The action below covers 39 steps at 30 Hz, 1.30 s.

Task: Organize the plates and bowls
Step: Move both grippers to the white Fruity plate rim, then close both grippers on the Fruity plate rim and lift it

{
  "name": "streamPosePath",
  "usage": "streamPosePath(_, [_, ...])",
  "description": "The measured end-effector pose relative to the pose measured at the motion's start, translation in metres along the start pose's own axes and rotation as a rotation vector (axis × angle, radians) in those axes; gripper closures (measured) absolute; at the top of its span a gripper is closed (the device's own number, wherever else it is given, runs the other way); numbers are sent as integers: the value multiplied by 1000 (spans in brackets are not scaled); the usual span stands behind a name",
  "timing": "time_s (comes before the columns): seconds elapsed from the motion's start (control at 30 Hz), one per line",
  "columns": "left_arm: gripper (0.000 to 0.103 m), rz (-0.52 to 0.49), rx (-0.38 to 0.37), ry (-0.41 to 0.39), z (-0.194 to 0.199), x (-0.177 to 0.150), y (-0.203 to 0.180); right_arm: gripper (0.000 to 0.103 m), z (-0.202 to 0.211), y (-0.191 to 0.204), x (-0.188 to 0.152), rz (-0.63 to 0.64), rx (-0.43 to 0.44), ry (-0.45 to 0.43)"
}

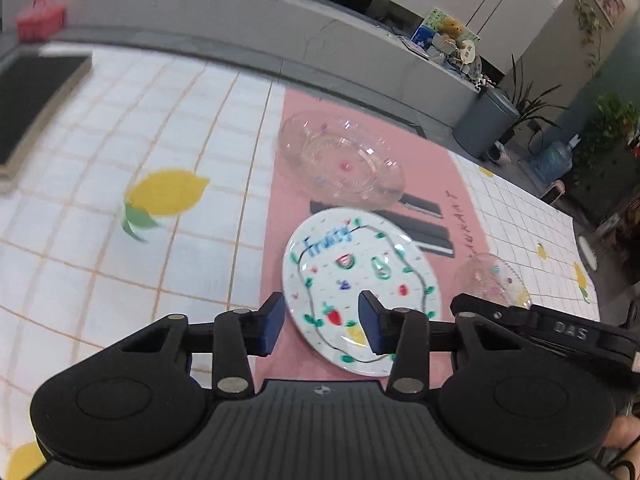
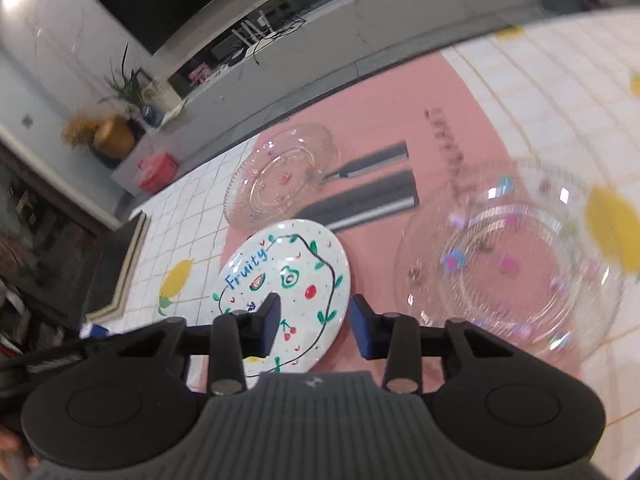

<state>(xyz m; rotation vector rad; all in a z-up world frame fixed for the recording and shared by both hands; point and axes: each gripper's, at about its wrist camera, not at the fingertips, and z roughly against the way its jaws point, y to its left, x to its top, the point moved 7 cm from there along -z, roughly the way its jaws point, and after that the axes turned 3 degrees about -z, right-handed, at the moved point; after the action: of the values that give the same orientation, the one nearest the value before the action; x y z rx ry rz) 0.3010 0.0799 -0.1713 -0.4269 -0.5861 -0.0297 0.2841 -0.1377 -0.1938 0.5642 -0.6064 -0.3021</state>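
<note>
Both grippers spread, empty: left gripper [image 1: 322, 322] and right gripper [image 2: 314, 326] low centre, over the white plate [image 1: 360, 288]. Glass plate [image 1: 340, 160] above it; glass bowl [image 2: 508, 264] right, blurred. Unstacked, probably awaiting nesting.

Fruity plate [image 1: 362, 288] crowds glass plate [image 1: 340, 162], glass bowl [image 2: 508, 256] apart
</note>
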Motion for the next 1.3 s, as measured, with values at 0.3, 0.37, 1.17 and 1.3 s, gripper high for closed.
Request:
streamPosePath(0.3, [57, -42, -39, -57, -16, -4, 3, 69, -5, -6, -7, -30, 31, -72])
streamPosePath(0.37, [57, -13, -47, -37, -24, -6, 7, 69, -7, -6, -8, -9, 26, -74])
streamPosePath(1.17, [93, 358, -246, -79, -28, -14, 53, 68, 2, -31, -12, -289, 337, -144])
streamPosePath(1.3, [93, 388, -265, -67, -28, -15, 57, 68, 5, -25, -12, -275, 346, -143])
